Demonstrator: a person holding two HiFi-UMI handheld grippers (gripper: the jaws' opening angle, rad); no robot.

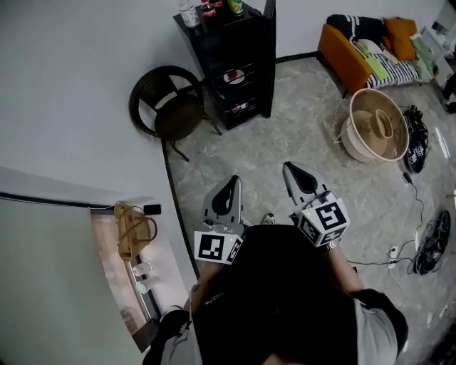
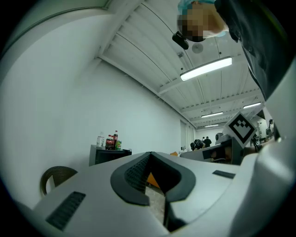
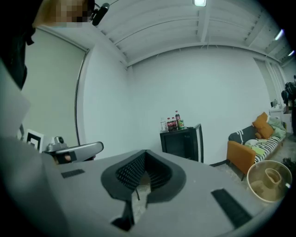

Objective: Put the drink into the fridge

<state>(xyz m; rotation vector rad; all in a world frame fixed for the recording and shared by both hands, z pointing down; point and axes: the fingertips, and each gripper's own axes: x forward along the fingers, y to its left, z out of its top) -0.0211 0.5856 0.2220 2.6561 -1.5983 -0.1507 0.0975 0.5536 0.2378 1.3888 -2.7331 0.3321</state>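
Left tongs (image 1: 232, 182) and right tongs (image 1: 291, 168) are both clenched and empty, side by side, well short of the fridge (image 1: 239, 71). Drinks (image 1: 210, 10) stand on top of the fridge, untouched. Judgement: task not begun. Approach, grasp, door opening and placing inside all remain.

Grey stone floor (image 1: 285, 142), white walls, orange sofa (image 1: 356, 50).

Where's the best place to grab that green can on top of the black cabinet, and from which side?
Probably around the middle of the green can, jaws level, coming from the front right. It stands upright at the right end of the row on the cabinet, with cola bottles close on its left.
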